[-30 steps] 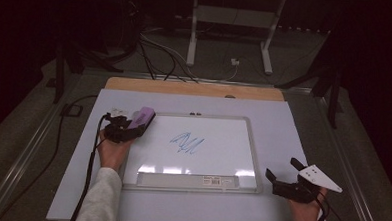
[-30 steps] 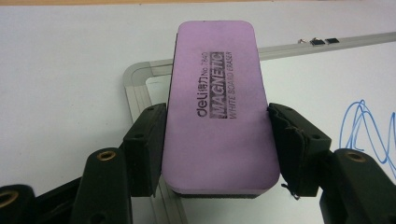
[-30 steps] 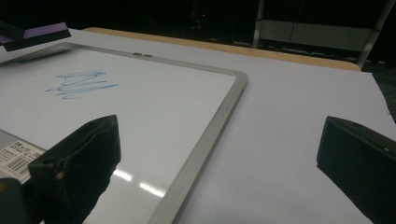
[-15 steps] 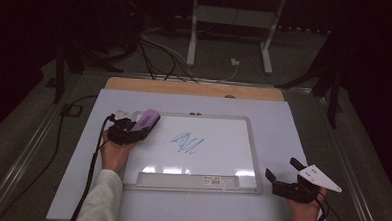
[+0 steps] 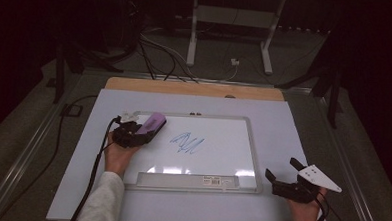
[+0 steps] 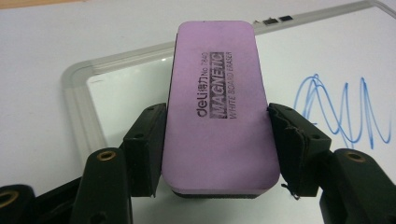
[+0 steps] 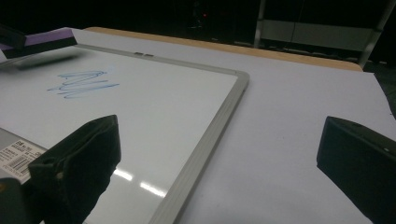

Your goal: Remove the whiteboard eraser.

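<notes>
Left gripper [image 6: 215, 140] is clamped on the purple rectangular foam whiteboard eraser [image 6: 219, 107], jaws on its long sides. Over the last second we've carried it from the board's left frame inward toward the blue marker scribble [image 5: 187, 142] (still short of it, nothing wiped). We'd judge the wipe is next. Left hand [image 5: 117, 154] reaches forward over the silver-framed whiteboard [image 5: 250, 138], eraser angled up-right. Right gripper [image 5: 286, 184] is idle, jaws spread, empty, parked off the board's lower-right corner on the white table sheet [image 5: 293, 125].
</notes>
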The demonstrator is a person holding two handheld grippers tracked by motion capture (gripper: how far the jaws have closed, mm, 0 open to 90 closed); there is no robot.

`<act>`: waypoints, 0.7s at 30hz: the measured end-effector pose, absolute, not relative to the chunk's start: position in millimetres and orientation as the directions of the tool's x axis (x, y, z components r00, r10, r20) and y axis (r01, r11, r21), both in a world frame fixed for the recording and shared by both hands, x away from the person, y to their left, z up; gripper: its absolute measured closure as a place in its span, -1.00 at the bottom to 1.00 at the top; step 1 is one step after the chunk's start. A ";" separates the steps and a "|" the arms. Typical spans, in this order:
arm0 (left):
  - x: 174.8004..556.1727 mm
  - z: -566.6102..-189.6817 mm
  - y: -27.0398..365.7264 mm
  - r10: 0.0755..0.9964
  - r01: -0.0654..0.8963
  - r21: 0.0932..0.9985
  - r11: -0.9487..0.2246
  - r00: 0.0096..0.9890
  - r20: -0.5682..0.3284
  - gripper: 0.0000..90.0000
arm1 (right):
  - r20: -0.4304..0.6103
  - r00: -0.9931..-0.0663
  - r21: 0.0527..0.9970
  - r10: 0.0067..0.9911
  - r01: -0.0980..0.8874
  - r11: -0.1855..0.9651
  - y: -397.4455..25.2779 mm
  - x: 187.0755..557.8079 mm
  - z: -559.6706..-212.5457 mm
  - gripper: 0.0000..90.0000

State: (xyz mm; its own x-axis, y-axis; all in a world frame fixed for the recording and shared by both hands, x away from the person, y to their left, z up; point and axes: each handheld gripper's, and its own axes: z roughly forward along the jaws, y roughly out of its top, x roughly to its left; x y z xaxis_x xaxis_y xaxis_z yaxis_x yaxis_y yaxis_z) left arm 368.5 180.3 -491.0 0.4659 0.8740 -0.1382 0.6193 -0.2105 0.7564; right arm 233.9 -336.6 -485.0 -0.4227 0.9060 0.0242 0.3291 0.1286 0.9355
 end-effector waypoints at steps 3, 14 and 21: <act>367.5 -492.0 177.0 0.867 0.616 0.756 -0.221 0.480 -0.138 -0.07 | 0.024 -0.423 0.936 0.906 0.328 0.129 -336.7 234.0 -485.0 -1.00; 363.4 -498.1 163.7 0.840 0.607 0.748 -0.267 0.527 -0.127 -0.08 | 0.023 -0.426 0.936 0.904 0.327 0.130 -336.1 233.8 -484.9 -1.00; 359.7 -504.5 155.1 0.822 0.602 0.741 -0.296 0.556 -0.122 -0.08 | 0.021 -0.426 0.936 0.904 0.326 0.132 -336.2 233.9 -484.9 -1.00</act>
State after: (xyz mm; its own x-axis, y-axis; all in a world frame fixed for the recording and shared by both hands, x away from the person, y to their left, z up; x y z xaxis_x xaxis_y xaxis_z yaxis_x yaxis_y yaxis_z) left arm 359.7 155.1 -504.5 0.5556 0.8224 -0.1224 0.6022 -0.2965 0.7412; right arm 233.9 -336.2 -484.9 -0.4261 0.9044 0.0209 0.3257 0.1318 0.9362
